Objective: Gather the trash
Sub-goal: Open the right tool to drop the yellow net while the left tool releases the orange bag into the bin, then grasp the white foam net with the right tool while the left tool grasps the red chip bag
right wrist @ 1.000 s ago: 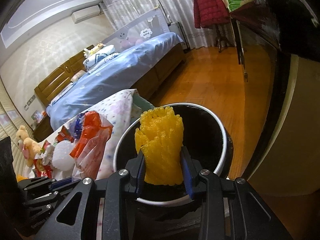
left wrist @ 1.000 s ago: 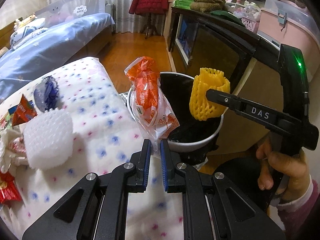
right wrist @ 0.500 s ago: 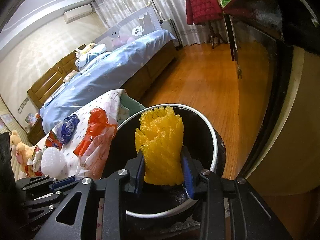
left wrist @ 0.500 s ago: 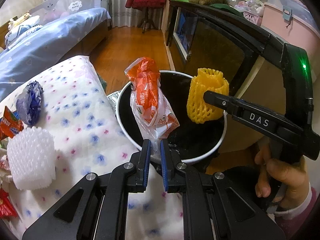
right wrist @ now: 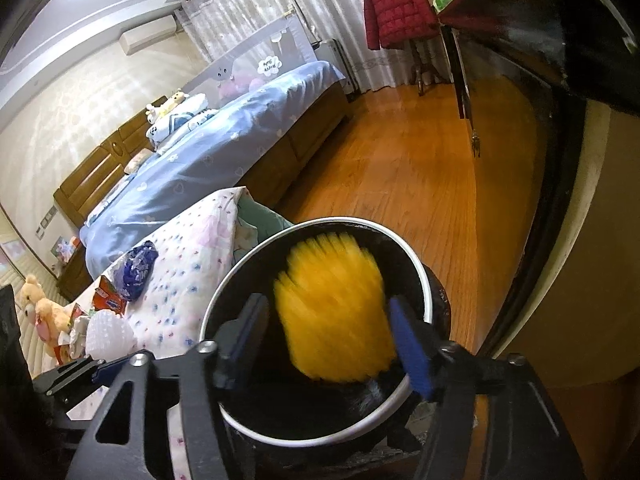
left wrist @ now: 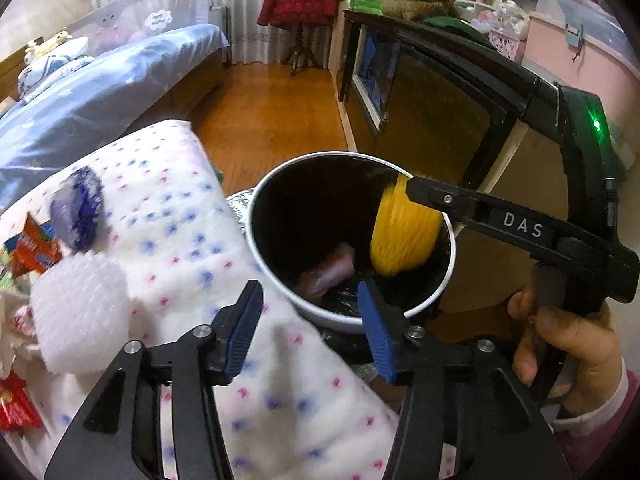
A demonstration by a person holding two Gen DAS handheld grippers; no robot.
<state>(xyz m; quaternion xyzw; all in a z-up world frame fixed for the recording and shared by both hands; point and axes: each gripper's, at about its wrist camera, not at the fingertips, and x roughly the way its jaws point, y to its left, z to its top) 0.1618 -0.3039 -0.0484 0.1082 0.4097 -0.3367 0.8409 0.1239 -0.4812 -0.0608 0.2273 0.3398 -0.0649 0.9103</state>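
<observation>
A bedroom with a wooden floor and a blue-covered bed (right wrist: 224, 152); nearer you is a white quilt (left wrist: 180, 240) dotted with pink and blue flowers, and at its edge stands a round trash bin (left wrist: 450, 280) with a white rim and black lining. Take the bin as your landmark.

Your right gripper (right wrist: 332, 336) has its fingers spread wide, and the yellow foam net (right wrist: 336, 312) sits blurred between them without clear contact, right over the bin's mouth; it looks to be dropping in. In the left view the same net (left wrist: 402, 236) shows inside the rim, on the bin's right side. Your left gripper (left wrist: 308, 320) is also spread and holds nothing, poised at the bin's near rim. Low inside the bin lies an orange and clear wrapper (left wrist: 328, 272).

Left of the bin, on the quilt, more trash waits: a crumpled blue wrapper (left wrist: 76, 212), then a white foam net (left wrist: 80, 312), then red snack packets (left wrist: 34, 244) farthest off.

The white foam net is likely very light, soft and springy (it will squash, not break), so pinch it across its middle with a firm close. The wrappers are probably thin and slippery; take a raised crease, not a flat face.
</observation>
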